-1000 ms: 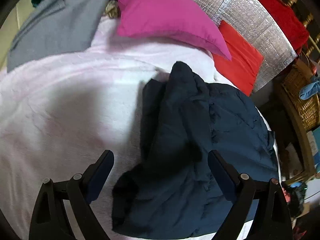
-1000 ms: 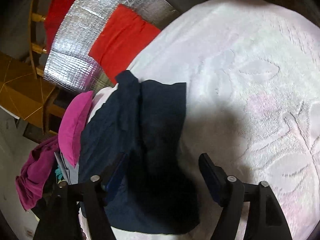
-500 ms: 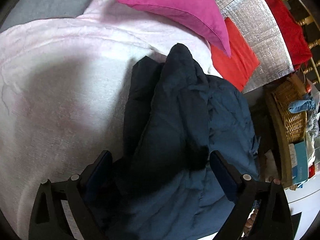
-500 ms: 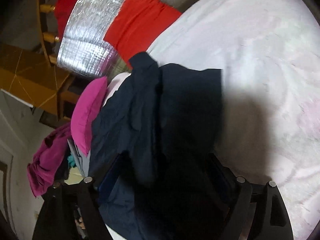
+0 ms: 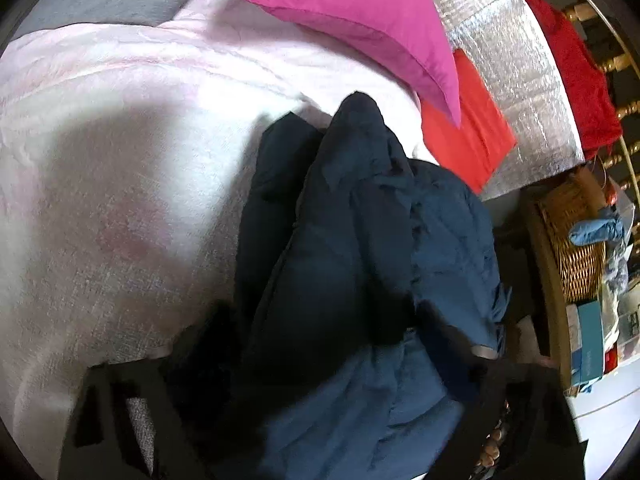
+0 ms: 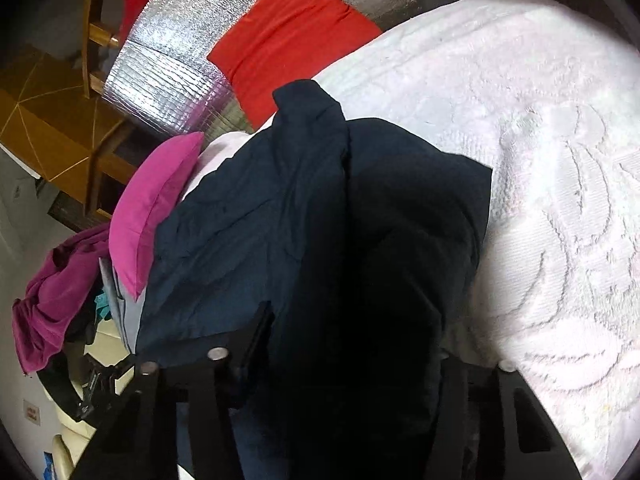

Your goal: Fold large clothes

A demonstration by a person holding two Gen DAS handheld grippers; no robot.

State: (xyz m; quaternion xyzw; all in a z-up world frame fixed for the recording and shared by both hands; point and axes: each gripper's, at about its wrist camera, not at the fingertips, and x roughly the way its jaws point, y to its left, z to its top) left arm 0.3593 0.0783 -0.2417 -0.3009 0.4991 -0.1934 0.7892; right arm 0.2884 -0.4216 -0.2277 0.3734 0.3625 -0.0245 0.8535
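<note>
One navy jacket point(image 5: 360, 264), two pillows, one magenta point(image 5: 360, 28), one red point(image 5: 468, 136)

Jacket point(image 5: 360, 264) on bedspread point(image 5: 120, 184), seemingly bunched.

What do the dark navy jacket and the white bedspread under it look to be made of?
Dark navy puffy jacket: probably a thin, smooth synthetic shell over padding, judging by its faint sheen, stitched panels and soft bulges. White textured bedspread: seemingly a matte woven or tufted cotton-like fabric, with raised leaf patterns and a nubby surface.
</note>
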